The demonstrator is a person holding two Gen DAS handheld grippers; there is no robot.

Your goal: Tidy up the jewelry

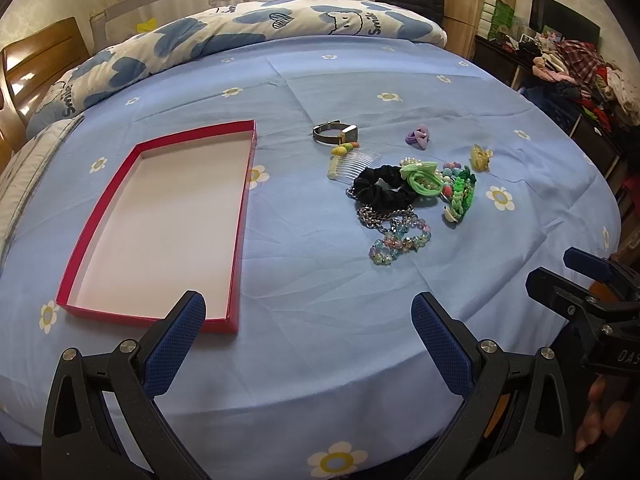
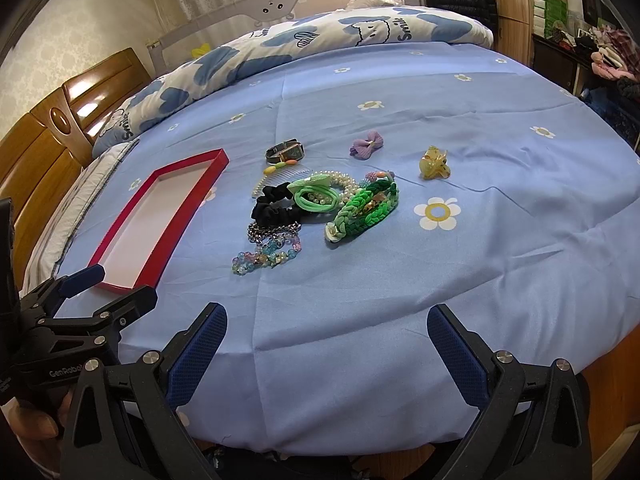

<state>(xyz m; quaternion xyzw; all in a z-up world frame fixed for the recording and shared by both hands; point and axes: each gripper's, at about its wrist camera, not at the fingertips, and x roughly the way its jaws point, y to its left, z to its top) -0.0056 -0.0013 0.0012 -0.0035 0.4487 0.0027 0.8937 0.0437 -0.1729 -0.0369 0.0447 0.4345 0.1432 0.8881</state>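
An empty red tray (image 1: pixel 244 184) (image 2: pixel 192 204) with a white floor lies on the blue flowered bedsheet, left of a heap of jewelry. The heap holds a black scrunchie (image 1: pixel 382 188) (image 2: pixel 274 208), a green hair tie (image 2: pixel 314 196), a green braided band (image 2: pixel 366 210), a chain and a bead bracelet (image 1: pixel 400 242) (image 2: pixel 264 254). A watch (image 1: pixel 334 134) (image 2: pixel 285 152), a clear comb (image 1: pixel 354 164), a purple bow (image 2: pixel 367 144) and a yellow claw clip (image 2: pixel 433 164) lie around it. My left gripper (image 1: pixel 308 316) and right gripper (image 2: pixel 326 326) are open and empty, near the front edge.
A folded blue and white quilt (image 1: pixel 240 28) lies along the far side of the bed. A wooden headboard (image 2: pixel 48 128) is at the left. Cluttered shelves with clothes (image 1: pixel 572 68) stand to the right. Each gripper shows in the other's view, the right one (image 1: pixel 592 292) and the left one (image 2: pixel 76 300).
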